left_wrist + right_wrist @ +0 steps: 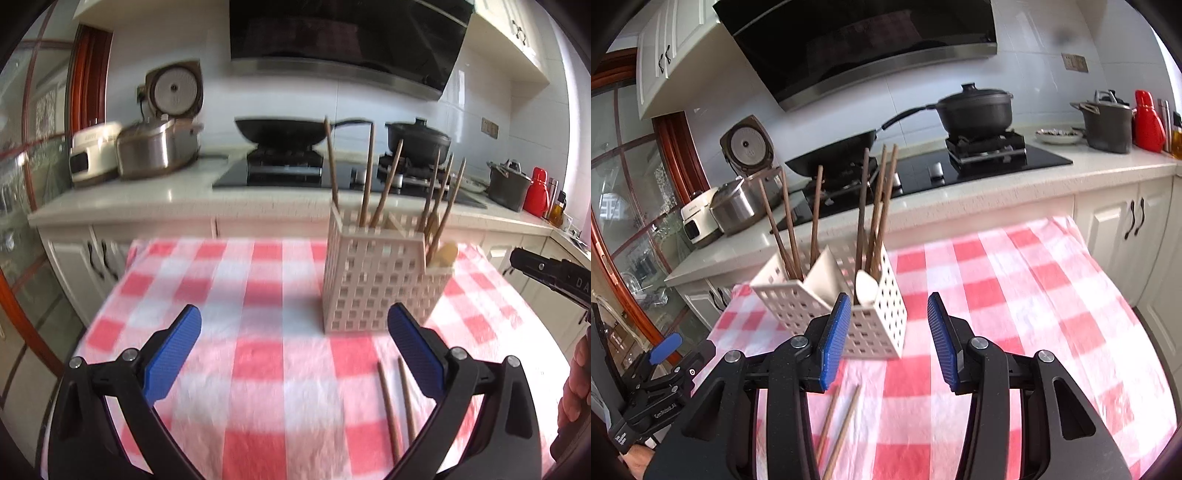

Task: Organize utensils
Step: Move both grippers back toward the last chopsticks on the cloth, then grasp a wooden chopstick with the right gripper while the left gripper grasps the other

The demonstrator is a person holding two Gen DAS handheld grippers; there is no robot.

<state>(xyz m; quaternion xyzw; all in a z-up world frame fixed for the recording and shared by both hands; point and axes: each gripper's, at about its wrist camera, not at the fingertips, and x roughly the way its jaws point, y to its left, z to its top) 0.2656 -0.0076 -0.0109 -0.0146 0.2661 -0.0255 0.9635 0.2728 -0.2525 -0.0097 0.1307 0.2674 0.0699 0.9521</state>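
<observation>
A white perforated utensil holder (373, 277) stands on the red-and-white checked tablecloth (258, 362). Several brown chopsticks (369, 173) stand in it, with a pale spoon (445, 254) in its side pocket. Two loose chopsticks (397, 406) lie on the cloth near me. My left gripper (294, 332) is open and empty, just in front and left of the holder. In the right wrist view the holder (871, 325) is just beyond my right gripper (888, 325), which is open and empty. The loose chopsticks (838, 428) lie below its left finger. The spoon (866, 288) shows there too.
Behind the table runs a counter (147, 199) with a rice cooker (159, 144), a wok (284, 129) and a black pot (419, 138) on a gas hob. Another pot (1108, 123) and a red bottle (1147, 122) stand at right. A glass door (624, 221) is at left.
</observation>
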